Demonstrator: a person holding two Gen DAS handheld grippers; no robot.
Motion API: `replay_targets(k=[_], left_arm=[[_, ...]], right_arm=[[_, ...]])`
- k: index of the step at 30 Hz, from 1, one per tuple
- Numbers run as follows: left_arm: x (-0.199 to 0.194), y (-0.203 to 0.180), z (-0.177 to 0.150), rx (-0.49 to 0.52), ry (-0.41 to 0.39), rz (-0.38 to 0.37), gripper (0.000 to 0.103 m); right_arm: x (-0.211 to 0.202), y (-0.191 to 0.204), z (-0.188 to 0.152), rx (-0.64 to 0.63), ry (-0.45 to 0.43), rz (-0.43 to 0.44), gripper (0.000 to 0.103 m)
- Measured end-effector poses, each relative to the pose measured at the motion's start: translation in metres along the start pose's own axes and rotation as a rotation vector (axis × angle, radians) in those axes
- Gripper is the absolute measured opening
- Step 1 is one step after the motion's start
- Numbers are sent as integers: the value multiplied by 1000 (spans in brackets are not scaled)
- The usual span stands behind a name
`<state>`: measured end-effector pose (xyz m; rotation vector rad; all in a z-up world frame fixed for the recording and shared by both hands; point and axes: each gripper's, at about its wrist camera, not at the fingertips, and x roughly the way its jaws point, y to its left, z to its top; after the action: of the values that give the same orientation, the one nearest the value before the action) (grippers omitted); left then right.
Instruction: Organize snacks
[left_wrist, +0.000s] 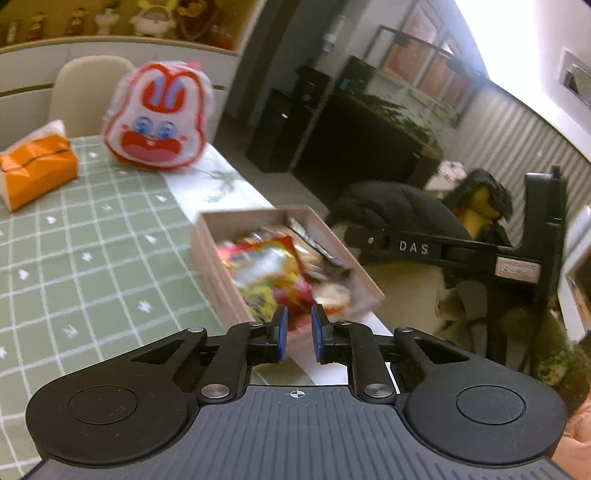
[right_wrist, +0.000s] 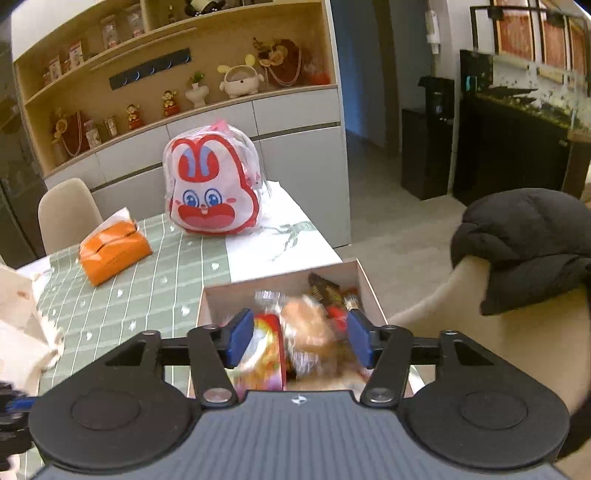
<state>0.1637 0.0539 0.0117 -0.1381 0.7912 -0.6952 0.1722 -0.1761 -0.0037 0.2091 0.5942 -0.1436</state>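
Observation:
A shallow pinkish cardboard box (left_wrist: 216, 266) sits at the table's right edge, holding several snack packs. A red and yellow pack (left_wrist: 266, 269) lies on top. My left gripper (left_wrist: 297, 334) hovers at the box's near corner with only a narrow gap between its blue pads and nothing in it. My right gripper (right_wrist: 299, 338) stands open over the same box (right_wrist: 280, 275). A blurred, bun-like wrapped snack (right_wrist: 306, 325) lies between its fingers without touching the pads. The right tool's black body (left_wrist: 480, 254) crosses the left wrist view beyond the box.
A rabbit-face bag (right_wrist: 210, 184) stands at the table's far end, with an orange tissue box (right_wrist: 114, 251) to its left. A pale paper bag (right_wrist: 18, 314) lies at the left edge. A chair draped with a black jacket (right_wrist: 524, 243) stands right of the table.

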Motion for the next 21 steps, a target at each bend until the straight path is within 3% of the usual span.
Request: replay_targets(k=[5, 10, 12, 21], left_arm=[[1, -22, -26, 20, 33, 34, 17], [-17, -50, -45, 77, -11, 221, 17], [-23, -62, -51, 116, -15, 261, 17], [-33, -87, -67, 151, 37, 212, 17]], right_arm=[[-42, -2, -37, -2, 18, -30, 60], [-79, -11, -72, 70, 44, -58, 60], [-91, -9, -84, 73, 65, -63, 60], [-130, 9, -107, 28, 85, -42, 60]])
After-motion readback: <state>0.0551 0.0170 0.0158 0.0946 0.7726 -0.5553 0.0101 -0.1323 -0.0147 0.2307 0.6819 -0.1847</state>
